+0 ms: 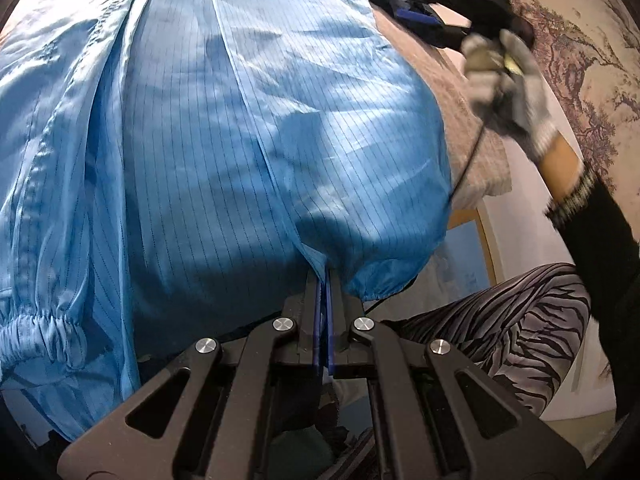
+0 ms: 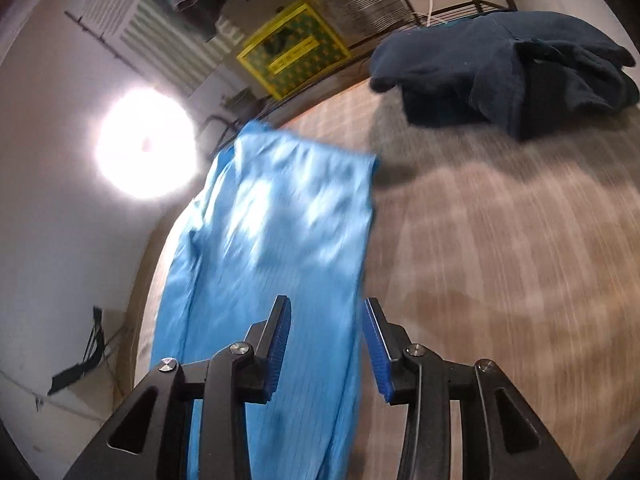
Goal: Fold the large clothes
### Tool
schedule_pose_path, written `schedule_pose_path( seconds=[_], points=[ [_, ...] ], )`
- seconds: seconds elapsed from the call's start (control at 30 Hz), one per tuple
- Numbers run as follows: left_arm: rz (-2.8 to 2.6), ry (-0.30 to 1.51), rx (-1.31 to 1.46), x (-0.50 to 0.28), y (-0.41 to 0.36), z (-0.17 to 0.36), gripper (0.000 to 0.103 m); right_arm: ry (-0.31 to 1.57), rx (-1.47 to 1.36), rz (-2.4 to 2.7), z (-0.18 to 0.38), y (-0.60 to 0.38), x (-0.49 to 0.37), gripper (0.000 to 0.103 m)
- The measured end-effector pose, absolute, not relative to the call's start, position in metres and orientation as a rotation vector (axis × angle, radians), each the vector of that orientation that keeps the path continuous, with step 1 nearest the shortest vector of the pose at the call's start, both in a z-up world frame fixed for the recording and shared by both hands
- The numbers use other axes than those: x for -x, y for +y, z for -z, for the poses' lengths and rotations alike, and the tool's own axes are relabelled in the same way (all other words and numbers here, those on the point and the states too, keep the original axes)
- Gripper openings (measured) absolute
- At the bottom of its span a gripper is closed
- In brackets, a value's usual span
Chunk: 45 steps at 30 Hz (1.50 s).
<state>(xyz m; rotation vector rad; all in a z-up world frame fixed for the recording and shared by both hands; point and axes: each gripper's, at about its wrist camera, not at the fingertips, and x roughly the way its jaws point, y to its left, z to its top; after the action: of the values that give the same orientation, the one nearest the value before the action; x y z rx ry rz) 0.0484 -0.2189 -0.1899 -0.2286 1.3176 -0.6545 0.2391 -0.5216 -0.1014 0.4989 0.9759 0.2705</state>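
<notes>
— Fingers on the left gripper [image 1: 325, 280]: what are they doing?
— Clamped tight on a fold of the blue garment [image 1: 224, 152], at its near hem.
— And the right gripper [image 2: 326, 344]?
— Its fingers stand apart, nothing pinched; blue cloth lies below them.
— Where is the garment?
— Spread along the left edge of the bed [image 2: 500, 248]. A dark folded garment [image 2: 508, 80] sits at the far edge, well apart.

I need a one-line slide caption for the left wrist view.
Left gripper shut on blue garment draped over the table; gloved hand with right gripper beyond.
</notes>
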Motion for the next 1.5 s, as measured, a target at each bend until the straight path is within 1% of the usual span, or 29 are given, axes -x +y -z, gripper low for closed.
schedule_pose_path(
  seconds=[0.1, 0.17, 0.2, 0.23, 0.27, 0.3, 0.4, 0.5, 0.53, 0.57, 0.6, 0.63, 0.67, 0.9, 1.03, 1.17, 1.2, 1.23, 1.27, 1.37, 1.5],
  points=[
    [0.649, 1.332, 0.238, -0.054, -0.221, 0.193, 0.0, 0.984, -0.507, -0.238, 0.115, -0.528, -0.27, 0.04],
    [0.649, 1.343, 0.25, -0.055, -0.223, 0.197, 0.0, 0.989, -0.496, -0.239, 0.121, -0.527, -0.283, 0.037],
    [0.649, 1.345, 0.25, -0.056, -0.225, 0.197, 0.0, 0.989, -0.486, -0.243, 0.123, -0.524, -0.289, 0.028],
    [0.65, 1.347, 0.249, -0.057, -0.223, 0.198, 0.0, 0.995, -0.47, -0.25, 0.125, -0.52, -0.294, 0.011],
    [0.652, 1.351, 0.25, -0.057, -0.223, 0.198, 0.0, 1.003, -0.449, -0.255, 0.125, -0.518, -0.297, 0.002],
    [0.657, 1.353, 0.255, -0.057, -0.223, 0.199, 0.0, 1.015, -0.409, -0.261, 0.124, -0.512, -0.3, 0.0],
    [0.651, 1.348, 0.211, -0.056, -0.224, 0.2, 0.0, 0.997, -0.229, -0.191, 0.111, -0.502, -0.307, 0.0],
    [0.637, 1.356, 0.184, -0.055, -0.224, 0.206, 0.0, 1.022, -0.236, -0.124, 0.122, -0.516, -0.316, 0.0],
    [0.638, 1.36, 0.187, -0.056, -0.225, 0.207, 0.0, 1.025, -0.256, -0.15, 0.127, -0.517, -0.314, 0.001],
    [0.641, 1.358, 0.185, -0.056, -0.226, 0.206, 0.0, 1.031, -0.272, -0.187, 0.128, -0.517, -0.312, 0.004],
    [0.644, 1.35, 0.179, -0.056, -0.226, 0.205, 0.0, 1.04, -0.268, -0.206, 0.125, -0.515, -0.311, 0.013],
    [0.647, 1.344, 0.178, -0.054, -0.226, 0.203, 0.0, 1.031, -0.262, -0.214, 0.117, -0.515, -0.306, 0.033],
    [0.652, 1.339, 0.176, -0.052, -0.226, 0.201, 0.0, 0.994, -0.28, -0.238, 0.105, -0.517, -0.299, 0.038],
    [0.641, 1.27, 0.145, -0.03, -0.212, 0.175, 0.0, 0.854, -0.423, -0.351, 0.037, -0.54, -0.235, 0.042],
    [0.629, 1.191, 0.13, -0.021, -0.204, 0.156, 0.0, 0.784, -0.412, -0.397, -0.003, -0.541, -0.179, 0.049],
    [0.66, 1.145, 0.141, -0.031, -0.214, 0.152, 0.0, 0.712, -0.342, -0.388, -0.032, -0.54, -0.115, 0.053],
    [0.667, 1.134, 0.128, -0.033, -0.222, 0.153, 0.0, 0.693, -0.338, -0.392, -0.036, -0.54, -0.099, 0.059],
    [0.678, 1.116, 0.114, -0.034, -0.233, 0.154, 0.0, 0.68, -0.348, -0.397, -0.037, -0.541, -0.084, 0.066],
    [0.689, 1.099, 0.1, -0.036, -0.246, 0.155, 0.0, 0.683, -0.362, -0.394, -0.034, -0.539, -0.069, 0.067],
    [0.721, 1.063, 0.066, -0.043, -0.276, 0.161, 0.0, 0.765, -0.373, -0.379, -0.01, -0.53, -0.032, 0.067],
    [0.729, 1.094, 0.051, -0.056, -0.3, 0.181, 0.0, 0.898, -0.399, -0.355, 0.036, -0.519, -0.013, 0.067]
  ],
)
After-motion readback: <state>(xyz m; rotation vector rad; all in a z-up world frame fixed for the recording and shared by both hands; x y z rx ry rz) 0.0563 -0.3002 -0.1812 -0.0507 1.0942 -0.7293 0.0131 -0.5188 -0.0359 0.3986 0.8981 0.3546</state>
